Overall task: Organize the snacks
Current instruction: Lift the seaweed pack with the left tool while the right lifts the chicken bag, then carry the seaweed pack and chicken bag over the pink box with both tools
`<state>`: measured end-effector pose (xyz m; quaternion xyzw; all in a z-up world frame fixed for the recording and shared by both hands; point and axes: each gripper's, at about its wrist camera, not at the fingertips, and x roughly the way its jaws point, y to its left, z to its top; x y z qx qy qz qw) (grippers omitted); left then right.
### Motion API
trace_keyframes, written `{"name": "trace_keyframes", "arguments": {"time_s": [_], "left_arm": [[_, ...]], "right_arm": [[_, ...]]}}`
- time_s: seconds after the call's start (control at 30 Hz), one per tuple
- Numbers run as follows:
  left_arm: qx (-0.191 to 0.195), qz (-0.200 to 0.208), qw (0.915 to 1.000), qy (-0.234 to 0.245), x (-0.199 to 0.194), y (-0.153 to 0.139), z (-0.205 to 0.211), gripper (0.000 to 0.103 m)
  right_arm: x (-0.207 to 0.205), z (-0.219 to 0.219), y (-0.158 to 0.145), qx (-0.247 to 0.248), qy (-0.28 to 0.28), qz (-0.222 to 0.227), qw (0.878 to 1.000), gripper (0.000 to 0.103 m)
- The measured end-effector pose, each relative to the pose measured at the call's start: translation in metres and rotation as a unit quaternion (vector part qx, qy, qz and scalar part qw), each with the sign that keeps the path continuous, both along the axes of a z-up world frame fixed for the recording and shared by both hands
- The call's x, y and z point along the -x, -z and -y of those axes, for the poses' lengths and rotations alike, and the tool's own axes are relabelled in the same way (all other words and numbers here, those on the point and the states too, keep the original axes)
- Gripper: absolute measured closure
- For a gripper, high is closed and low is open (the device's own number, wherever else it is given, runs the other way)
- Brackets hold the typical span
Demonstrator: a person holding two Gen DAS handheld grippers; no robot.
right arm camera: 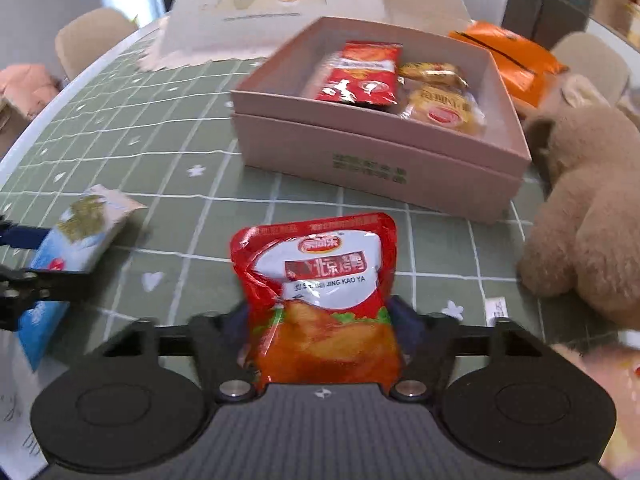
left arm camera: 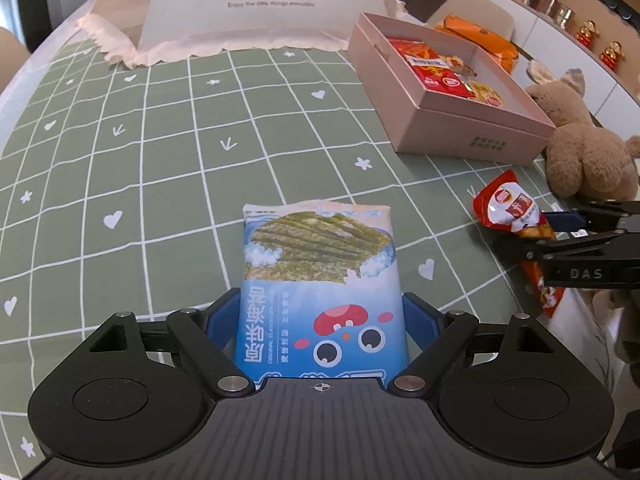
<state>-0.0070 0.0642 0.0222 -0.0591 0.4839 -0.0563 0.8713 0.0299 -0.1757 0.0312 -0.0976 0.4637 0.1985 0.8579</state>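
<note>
**Now both grippers carry a snack toward the pink box**

Left of the pink box [left arm camera: 472, 136], your left gripper [left arm camera: 320, 320] is clamped on the blue seaweed packet [left arm camera: 320, 264], its blue pads pressed against both sides. Just in front of the box, your right gripper [right arm camera: 320, 320] grips the red roast-duck pouch [right arm camera: 320, 288]. The box already holds several red and yellow snacks. You appear mid-transfer; next, I judge, each packet needs lifting over the box wall into free space.
</note>
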Motion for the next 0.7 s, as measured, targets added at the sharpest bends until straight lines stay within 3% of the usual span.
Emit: {"name": "trace_keyframes", "arguments": {"time_s": [0.17, 0.3, 0.37, 0.43, 0.53, 0.63, 0.67, 0.7], "left_arm": [[0.033, 0.000, 0.9993, -0.016, 0.001, -0.006, -0.005, 0.019], [0.058, 0.069, 0.9959, 0.004, -0.004, -0.056, 0.005, 0.019], [0.081, 0.140, 0.9866, 0.019, -0.016, -0.104, 0.015, 0.018], [0.111, 0.207, 0.9716, 0.030, -0.031, -0.146, 0.024, 0.015], [0.140, 0.263, 0.9539, 0.036, -0.068, -0.191, 0.043, 0.013], [0.146, 0.304, 0.9411, 0.028, -0.108, -0.202, 0.065, 0.013], [0.158, 0.294, 0.9421, 0.034, -0.125, -0.194, 0.071, 0.012], [0.165, 0.263, 0.9497, 0.041, -0.144, -0.180, 0.076, 0.012]], "right_arm": [[0.025, 0.004, -0.037, -0.024, -0.007, 0.030, 0.999, 0.050], [0.042, 0.015, -0.066, -0.048, -0.003, 0.055, 0.997, 0.050], [0.047, 0.018, -0.073, -0.050, 0.003, 0.064, 0.997, 0.050], [0.052, 0.022, -0.079, -0.050, 0.012, 0.071, 0.996, 0.050], [0.055, 0.030, -0.088, -0.055, 0.032, 0.083, 0.995, 0.050], [0.062, 0.037, -0.098, -0.052, 0.048, 0.102, 0.992, 0.049], [0.064, 0.039, -0.100, -0.050, 0.050, 0.106, 0.992, 0.049], [0.066, 0.040, -0.101, -0.046, 0.051, 0.108, 0.992, 0.049]]}}
